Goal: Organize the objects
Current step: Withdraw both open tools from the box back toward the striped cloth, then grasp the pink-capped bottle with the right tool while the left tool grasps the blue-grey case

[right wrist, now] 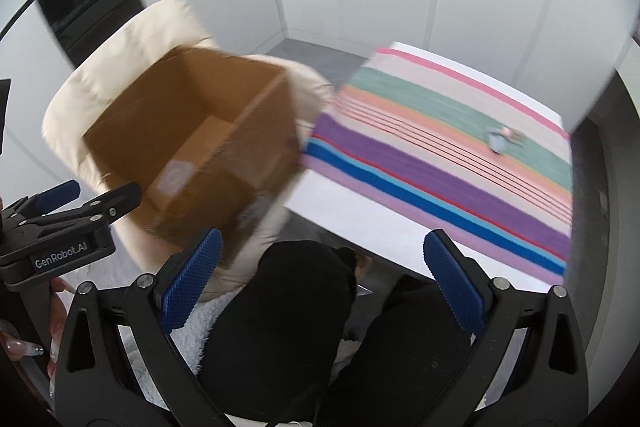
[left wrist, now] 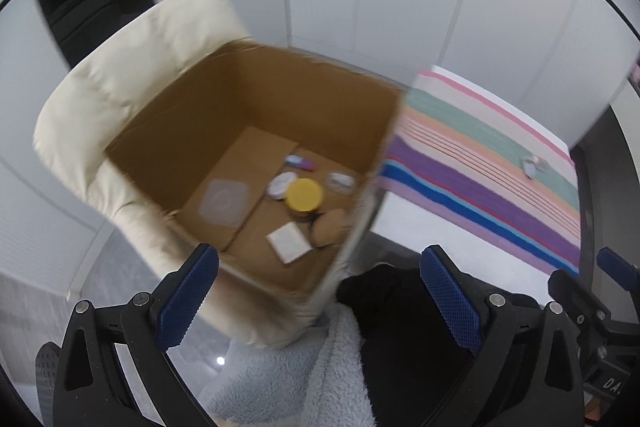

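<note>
An open cardboard box (left wrist: 320,99) rests on a cream chair (left wrist: 116,75). Inside it lie a yellow-lidded jar (left wrist: 304,195), a clear square lid (left wrist: 224,202), a white round lid (left wrist: 280,183), a white flat pack (left wrist: 289,242), a tan piece (left wrist: 330,226) and a small clear container (left wrist: 340,182). My left gripper (left wrist: 320,291) is open and empty just in front of the box. My right gripper (right wrist: 324,279) is open and empty above the person's dark lap. The box (right wrist: 224,163) also shows in the right wrist view. A small pale object (right wrist: 500,141) lies on the striped cloth (right wrist: 440,155).
The striped cloth covers a white table (left wrist: 440,247) to the right of the chair. The person's black trousers (right wrist: 304,307) and pale fleece (left wrist: 288,379) fill the foreground. White wall panels stand behind. The left gripper (right wrist: 60,223) shows at the left edge of the right wrist view.
</note>
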Demonstrator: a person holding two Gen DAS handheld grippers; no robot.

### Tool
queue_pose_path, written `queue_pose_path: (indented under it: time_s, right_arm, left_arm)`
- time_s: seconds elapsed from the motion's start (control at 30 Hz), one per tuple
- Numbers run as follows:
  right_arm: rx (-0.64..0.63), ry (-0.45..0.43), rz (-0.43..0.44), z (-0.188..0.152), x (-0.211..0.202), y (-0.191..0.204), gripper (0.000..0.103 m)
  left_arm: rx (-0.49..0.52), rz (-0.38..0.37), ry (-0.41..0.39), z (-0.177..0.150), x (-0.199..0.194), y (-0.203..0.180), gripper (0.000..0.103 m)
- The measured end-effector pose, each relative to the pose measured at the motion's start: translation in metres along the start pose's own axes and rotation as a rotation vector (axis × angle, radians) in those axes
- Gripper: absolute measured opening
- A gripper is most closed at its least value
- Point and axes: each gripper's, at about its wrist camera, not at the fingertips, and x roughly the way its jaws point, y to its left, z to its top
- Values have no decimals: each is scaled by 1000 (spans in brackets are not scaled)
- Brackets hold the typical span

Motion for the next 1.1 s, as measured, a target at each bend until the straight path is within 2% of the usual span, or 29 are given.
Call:
queue_pose_path:
  time_s: [0.4, 0.63, 0.83, 0.97, 1.1]
  right_arm:
    - [287, -31, -148, -41, -41, -132, 102]
    - [408, -23, -207, -71, -50, -193, 102]
    - [464, -22, -232, -74, -34, -240, 102]
    - [482, -35, -241, -62, -9, -274, 102]
    - [467, -36, -234, -34, 39, -309, 102]
  left_arm:
    - [234, -115, 10, 0, 3, -127, 102]
    - [309, -200, 83, -2, 25, -191, 102]
    - [360, -230, 111, 9, 57, -245, 102]
    - [376, -235, 107, 28, 88, -276, 101]
    - [367, -240, 124, 49, 130, -301, 101]
